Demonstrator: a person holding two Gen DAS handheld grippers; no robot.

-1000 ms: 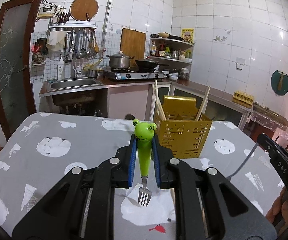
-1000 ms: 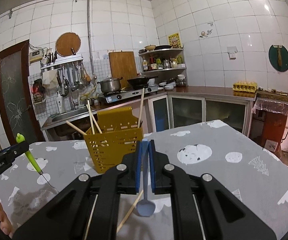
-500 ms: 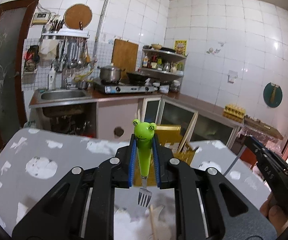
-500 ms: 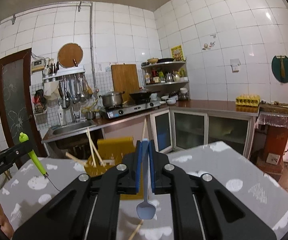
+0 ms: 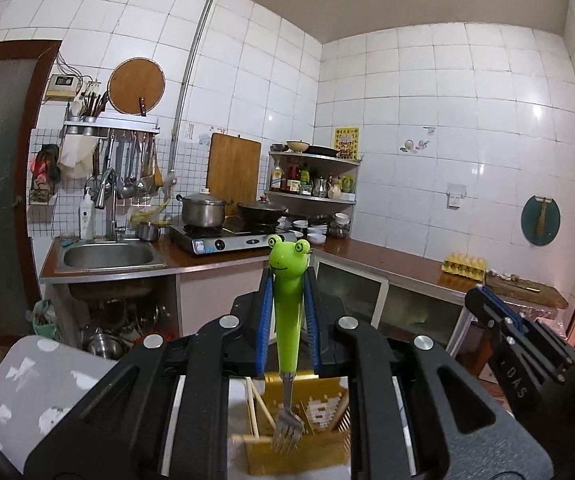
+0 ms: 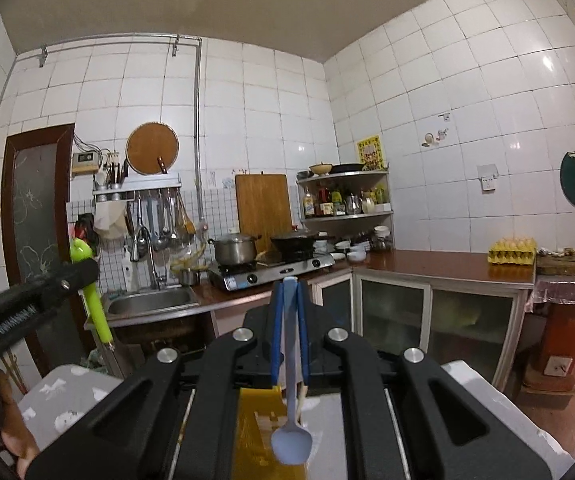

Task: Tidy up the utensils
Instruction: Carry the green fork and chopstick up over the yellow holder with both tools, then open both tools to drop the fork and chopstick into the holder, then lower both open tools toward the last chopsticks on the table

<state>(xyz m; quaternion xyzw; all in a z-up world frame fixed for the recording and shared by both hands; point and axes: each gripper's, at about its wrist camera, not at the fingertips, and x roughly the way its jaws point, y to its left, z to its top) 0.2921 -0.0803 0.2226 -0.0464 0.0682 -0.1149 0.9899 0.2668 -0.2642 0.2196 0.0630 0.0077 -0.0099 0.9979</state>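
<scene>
My left gripper (image 5: 287, 280) is shut on a green frog-handled fork (image 5: 286, 312), frog head up, tines hanging down over the yellow utensil basket (image 5: 307, 420). Wooden chopsticks (image 5: 256, 404) stand in that basket. In the right wrist view my right gripper (image 6: 288, 292) is shut on a pale blue spoon (image 6: 290, 420), bowl down, just above the yellow basket (image 6: 259, 432). The left gripper and the green fork (image 6: 91, 296) show at the left of that view; the right gripper (image 5: 499, 328) shows at the right of the left view.
The basket stands on a table with a grey patterned cloth (image 5: 39, 392). Behind are a sink (image 5: 107, 256), a stove with a pot (image 5: 201, 210) and a wok, a corner shelf of bottles, and a counter with an egg tray (image 5: 463, 266). A hand (image 6: 11, 432) holds the left gripper.
Both grippers have risen with their utensils. The table and basket have sunk to the bottom of both views, and the basket now lies right under the fork and spoon.
</scene>
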